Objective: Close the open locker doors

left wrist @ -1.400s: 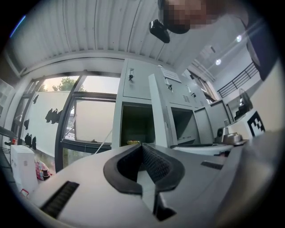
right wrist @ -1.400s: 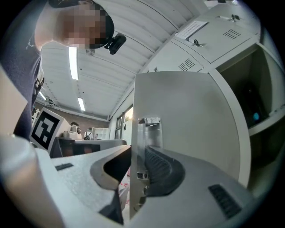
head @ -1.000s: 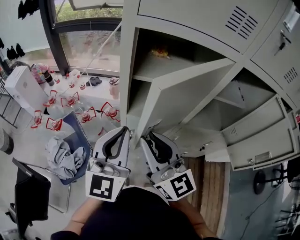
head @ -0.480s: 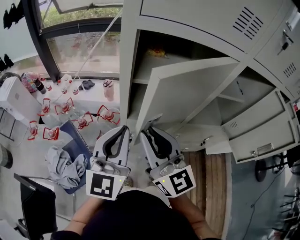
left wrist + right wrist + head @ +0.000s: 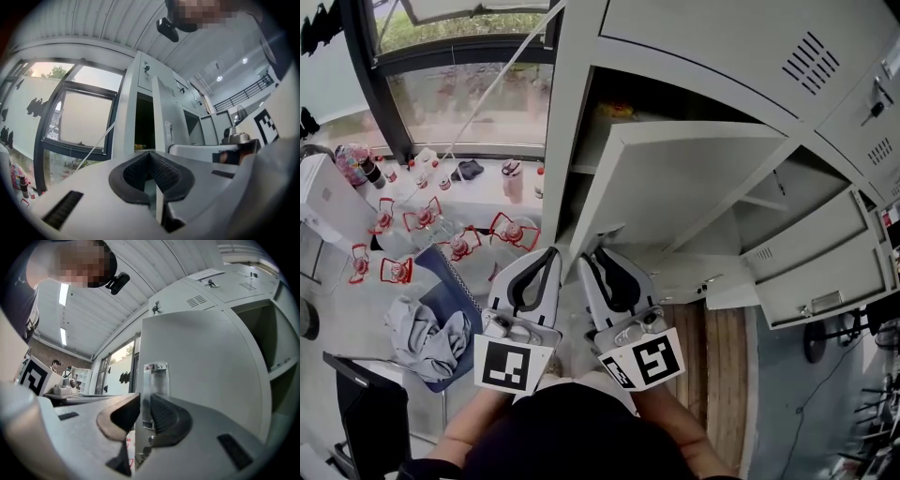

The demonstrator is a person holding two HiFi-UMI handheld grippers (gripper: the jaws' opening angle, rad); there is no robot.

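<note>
Against a second ago, the open locker door (image 5: 694, 178) shows a broader pale face in the head view and hides more of the dark compartment (image 5: 600, 103) behind it, where a small yellow-orange object (image 5: 617, 111) now peeps out at the top of the gap. The window and the floor clutter have slid to the left of the view. The right gripper (image 5: 591, 258) has just been closing. In the right gripper view its ribbed dark pads (image 5: 161, 416) stand a narrow way apart, pressed on either side of the door's free edge, with a shiny rectangular metal latch plate (image 5: 154, 376) rising just above them. The door is a thin, flat sheet of smooth grey painted steel that spreads up and to the right of these jaws. The left gripper (image 5: 551, 255) sits just beside it, left of the door's edge. Its curved black rubber pads (image 5: 164, 171) meet at the tips in a peaked shape and hold nothing. Beyond them the door shows edge-on (image 5: 158, 117). Well right of both grippers, a second open door (image 5: 825, 272) hangs out from the lockers (image 5: 703, 37). Its inner side is folded into a raised rim. The shut doors above carry rows of slanted vent slots (image 5: 811, 58).
</note>
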